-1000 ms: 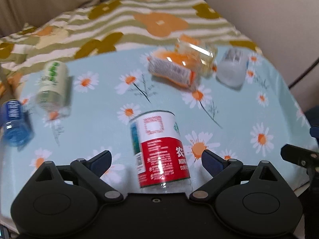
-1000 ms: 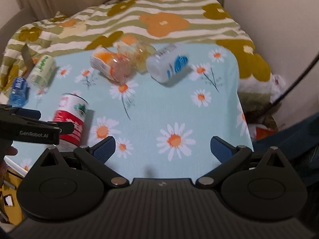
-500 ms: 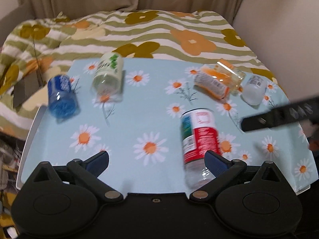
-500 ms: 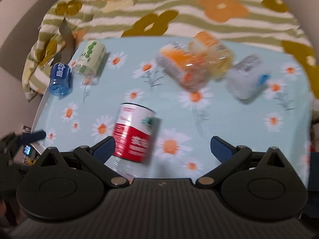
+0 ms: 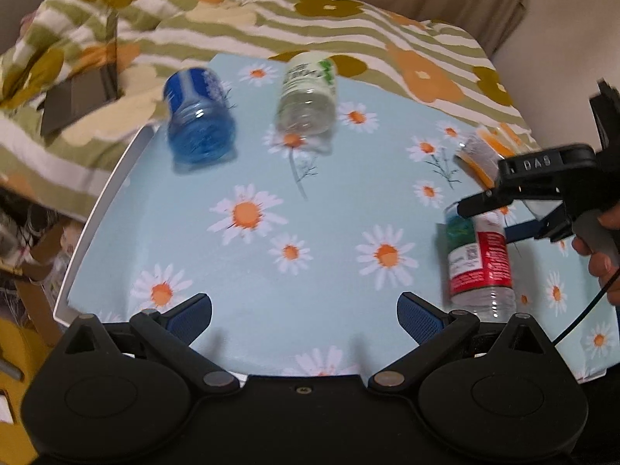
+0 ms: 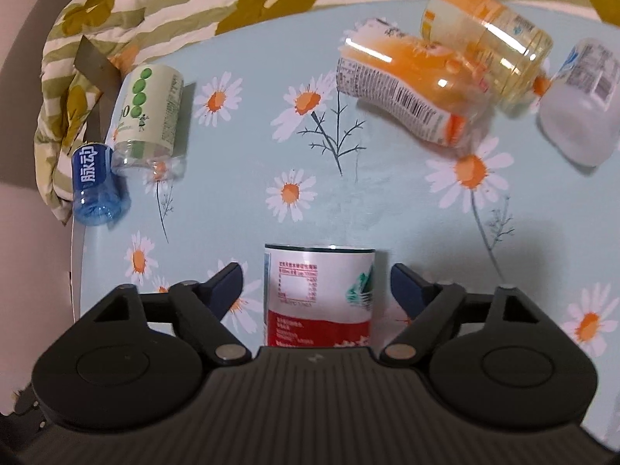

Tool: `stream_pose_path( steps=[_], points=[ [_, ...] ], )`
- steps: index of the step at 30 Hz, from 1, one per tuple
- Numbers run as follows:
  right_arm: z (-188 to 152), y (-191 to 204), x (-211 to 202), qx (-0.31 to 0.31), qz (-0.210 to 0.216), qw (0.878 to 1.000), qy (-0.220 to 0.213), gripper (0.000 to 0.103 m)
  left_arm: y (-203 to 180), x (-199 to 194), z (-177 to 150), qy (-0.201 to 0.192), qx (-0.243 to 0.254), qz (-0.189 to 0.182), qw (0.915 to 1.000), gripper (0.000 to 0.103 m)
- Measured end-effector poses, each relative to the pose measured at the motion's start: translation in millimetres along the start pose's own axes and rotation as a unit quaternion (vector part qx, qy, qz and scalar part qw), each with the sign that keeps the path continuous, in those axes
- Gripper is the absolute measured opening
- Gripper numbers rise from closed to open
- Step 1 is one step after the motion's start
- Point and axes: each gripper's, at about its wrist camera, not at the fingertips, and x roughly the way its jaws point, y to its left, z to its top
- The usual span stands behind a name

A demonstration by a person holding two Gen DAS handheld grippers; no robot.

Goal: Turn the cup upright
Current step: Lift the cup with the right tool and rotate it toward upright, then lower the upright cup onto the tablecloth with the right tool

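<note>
A red-and-white labelled cup (image 6: 318,297) made from a cut bottle lies on its side on the daisy-print table. My right gripper (image 6: 316,286) is open with the cup between its fingers, a gap on each side. The same cup (image 5: 479,262) shows at the right of the left wrist view, under the right gripper (image 5: 515,209) held by a hand. My left gripper (image 5: 304,316) is open and empty over the table's near edge.
Other cut-bottle cups lie on their sides: a blue one (image 5: 197,116) and a green-labelled one (image 5: 308,93) at the far left, two orange ones (image 6: 410,89) (image 6: 488,42) and a white one (image 6: 577,100) at the far right. A striped flowered blanket (image 5: 271,19) lies behind the table.
My right gripper has moved down and forward so the red-and-white cup now sits between its open fingers. My left gripper has swung left, away from that cup.
</note>
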Motion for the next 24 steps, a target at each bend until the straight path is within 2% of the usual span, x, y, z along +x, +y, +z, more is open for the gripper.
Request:
stream_pose_path(
  steps=[4,18,24],
  points=[
    [-2.3,0.3,10.4,0.006,-0.007,1.000,0.010,0.077,12.2,-0.2,0.8,0.003,-0.008,-0.004,1.0000,0.103],
    [-14.3,-0.3,5.0,0.011,-0.001,1.000,-0.009,0.076,16.5,-4.8,2.9,0.003,-0.003,-0.017,0.9999,0.103],
    [-27.5,5.5,-29.7,0.001,0.012,0.997,-0.071,0.075,14.4,-12.7,7.6,-0.001,0.010,-0.016,0.9998,0.103]
  ],
)
